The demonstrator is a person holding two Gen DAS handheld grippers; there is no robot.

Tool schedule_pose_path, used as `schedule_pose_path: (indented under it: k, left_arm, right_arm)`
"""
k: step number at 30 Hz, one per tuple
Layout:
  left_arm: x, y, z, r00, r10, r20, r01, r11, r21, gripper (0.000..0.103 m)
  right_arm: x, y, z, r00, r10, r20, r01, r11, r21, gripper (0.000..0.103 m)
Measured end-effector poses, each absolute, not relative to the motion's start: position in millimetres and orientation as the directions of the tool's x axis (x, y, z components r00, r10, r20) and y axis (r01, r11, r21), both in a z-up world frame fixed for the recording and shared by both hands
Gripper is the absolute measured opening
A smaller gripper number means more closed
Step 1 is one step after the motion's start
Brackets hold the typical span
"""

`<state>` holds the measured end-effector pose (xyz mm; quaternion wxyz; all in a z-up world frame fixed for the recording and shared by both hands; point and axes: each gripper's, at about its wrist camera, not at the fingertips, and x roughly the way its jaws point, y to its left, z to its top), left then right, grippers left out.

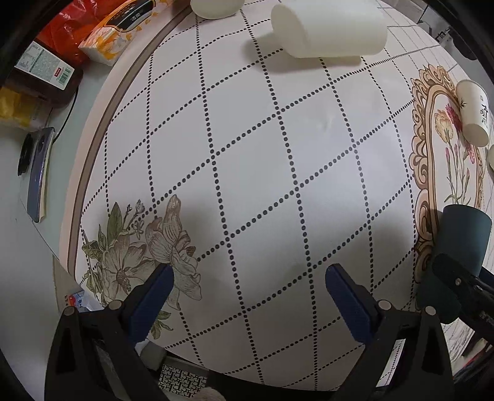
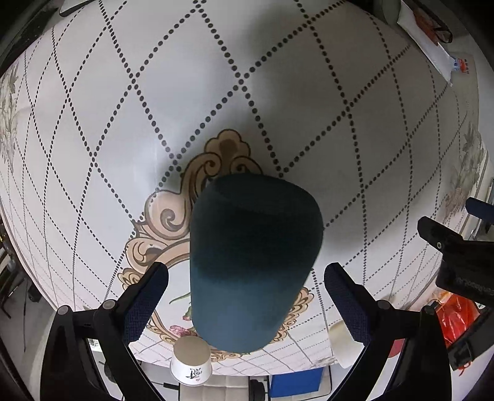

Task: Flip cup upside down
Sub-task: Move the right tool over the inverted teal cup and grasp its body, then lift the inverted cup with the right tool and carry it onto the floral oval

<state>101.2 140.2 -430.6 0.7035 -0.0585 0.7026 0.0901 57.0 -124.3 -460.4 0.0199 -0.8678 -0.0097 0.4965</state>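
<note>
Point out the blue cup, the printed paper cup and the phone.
blue cup (image 2: 253, 262): right wrist view, middle of its side wall.
printed paper cup (image 1: 472, 111): left wrist view, its side by the print.
phone (image 1: 38, 175): left wrist view, its back.

Under me lies a round table with a dotted diamond pattern and printed flowers. Far across it I see two white cups, one tipped on its side, and to my right a small printed paper cup stands upside down. Off the table's left edge sit a tissue pack, a red bag, a labelled dark bottle and a phone.
</note>
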Motion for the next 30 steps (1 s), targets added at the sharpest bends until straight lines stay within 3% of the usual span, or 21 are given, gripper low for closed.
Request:
schedule_pose_path:
  k: [8,16,30]
  left_arm:
    - [106,132,-431,0.001,0.055,-0.999,-0.2,0.978,0.053,0.101]
    - [103,124,-434,0.0,0.066,-0.998,-0.195,0.979,0.065,0.101]
    - [108,125,-428,0.011,0.072,-0.997,-0.178,0.982,0.069,0.101]
  right_arm:
    - [62,-120,-473,0.507,0.034,-0.861,-0.001,-0.999,-0.041,0.096]
    - [67,-113,-488,0.524,0.027,-0.851,-0.044,-0.997,-0.059,0.073]
    - [63,-94,-490,0.528,0.009,-0.849,-0.14,-0.985,-0.097,0.071]
